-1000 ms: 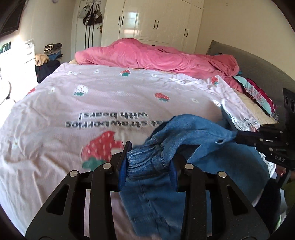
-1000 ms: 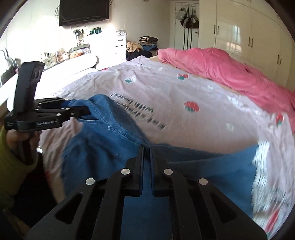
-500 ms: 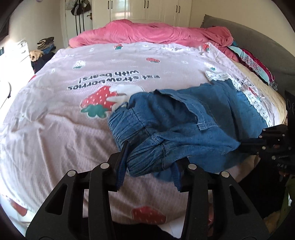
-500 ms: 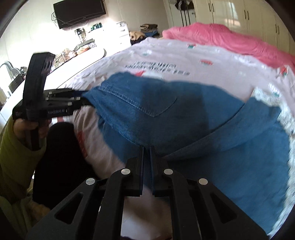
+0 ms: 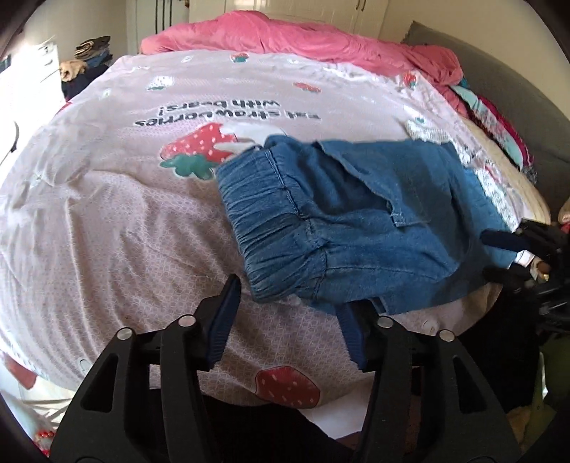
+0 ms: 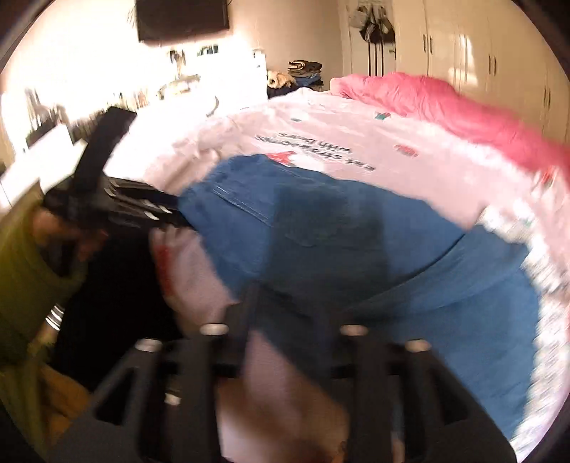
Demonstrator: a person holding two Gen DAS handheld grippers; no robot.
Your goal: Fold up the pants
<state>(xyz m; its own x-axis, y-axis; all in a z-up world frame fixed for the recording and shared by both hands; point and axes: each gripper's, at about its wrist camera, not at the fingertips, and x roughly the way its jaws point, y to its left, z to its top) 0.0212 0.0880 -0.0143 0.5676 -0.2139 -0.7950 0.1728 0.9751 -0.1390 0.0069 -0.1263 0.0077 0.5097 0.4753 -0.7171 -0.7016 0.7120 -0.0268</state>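
Blue denim pants (image 5: 356, 213) lie on the pink strawberry bed cover (image 5: 107, 213) near its front edge, elastic waistband toward me. My left gripper (image 5: 288, 302) is open just in front of the waistband, nothing between its fingers. In the blurred right wrist view the pants (image 6: 338, 242) spread across the bed. My right gripper (image 6: 285, 302) is open at the cloth's near edge. It also shows at the right edge of the left wrist view (image 5: 506, 249). The left gripper shows in the right wrist view (image 6: 142, 206) at the pants' left corner.
A pink duvet (image 5: 302, 39) is bunched at the head of the bed. A grey sofa back (image 5: 516, 89) with folded clothes is on the right. White wardrobes (image 6: 481, 53), a wall TV (image 6: 181, 17) and a cluttered white counter (image 6: 53, 135) surround the bed.
Both grippers lowered the pants onto the bed, opened and let go. The waistband now lies flat. The right wrist view is blurred from motion.
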